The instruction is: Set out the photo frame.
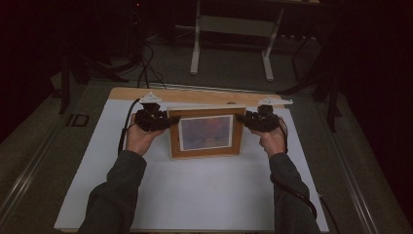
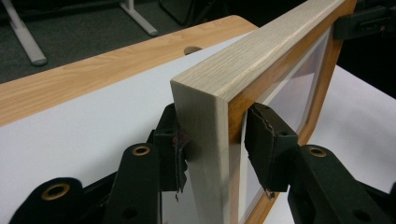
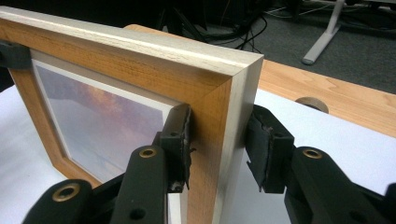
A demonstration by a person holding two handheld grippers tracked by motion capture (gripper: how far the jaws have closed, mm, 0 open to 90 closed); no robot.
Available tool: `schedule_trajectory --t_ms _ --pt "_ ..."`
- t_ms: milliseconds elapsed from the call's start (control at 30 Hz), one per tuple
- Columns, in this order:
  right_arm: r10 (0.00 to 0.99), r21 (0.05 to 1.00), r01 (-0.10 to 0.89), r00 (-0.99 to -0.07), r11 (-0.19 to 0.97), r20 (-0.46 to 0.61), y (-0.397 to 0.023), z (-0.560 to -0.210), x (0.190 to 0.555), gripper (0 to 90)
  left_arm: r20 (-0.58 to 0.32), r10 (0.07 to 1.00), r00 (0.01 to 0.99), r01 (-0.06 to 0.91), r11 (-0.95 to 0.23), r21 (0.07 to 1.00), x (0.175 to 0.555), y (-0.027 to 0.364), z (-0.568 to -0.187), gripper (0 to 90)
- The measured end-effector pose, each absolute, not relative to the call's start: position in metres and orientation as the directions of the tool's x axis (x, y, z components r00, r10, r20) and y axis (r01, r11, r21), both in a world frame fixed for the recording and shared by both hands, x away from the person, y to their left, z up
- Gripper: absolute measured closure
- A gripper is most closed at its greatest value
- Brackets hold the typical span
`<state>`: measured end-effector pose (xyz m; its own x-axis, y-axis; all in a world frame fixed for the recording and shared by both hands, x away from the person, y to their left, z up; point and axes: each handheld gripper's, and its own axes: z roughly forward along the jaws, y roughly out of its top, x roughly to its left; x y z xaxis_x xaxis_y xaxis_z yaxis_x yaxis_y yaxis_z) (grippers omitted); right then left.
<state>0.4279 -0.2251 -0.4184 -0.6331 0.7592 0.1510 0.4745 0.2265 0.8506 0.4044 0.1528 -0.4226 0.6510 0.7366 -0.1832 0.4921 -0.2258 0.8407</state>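
Between the left gripper (image 2: 215, 149) jaws, picture frame (image 2: 219, 135) edge.

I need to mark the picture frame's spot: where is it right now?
In the high view the picture frame stands upright on the white sheet toward the table's far middle, between the left claw and the right claw, one at each upper side edge.

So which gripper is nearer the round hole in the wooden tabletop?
Right. The right gripper straddles the picture frame close by the hole; the left gripper straddles its opposite edge.
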Motion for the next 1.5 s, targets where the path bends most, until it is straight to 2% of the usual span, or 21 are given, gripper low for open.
schedule_trajectory --t_ms 700,1500 --pt "0.817 0.837 0.518 -0.551 0.175 0.170 -0.222 -0.418 0.409 61.7 -0.244 0.717 0.654 0.517 -0.187 0.836 0.412 0.153 -0.427 58.6" --pt "0.802 0.826 0.530 -0.569 0.189 0.181 -0.217 -0.415 0.395 62.0 -0.268 0.718 0.643 0.543 -0.180 0.821 0.400 0.162 -0.424 58.2"
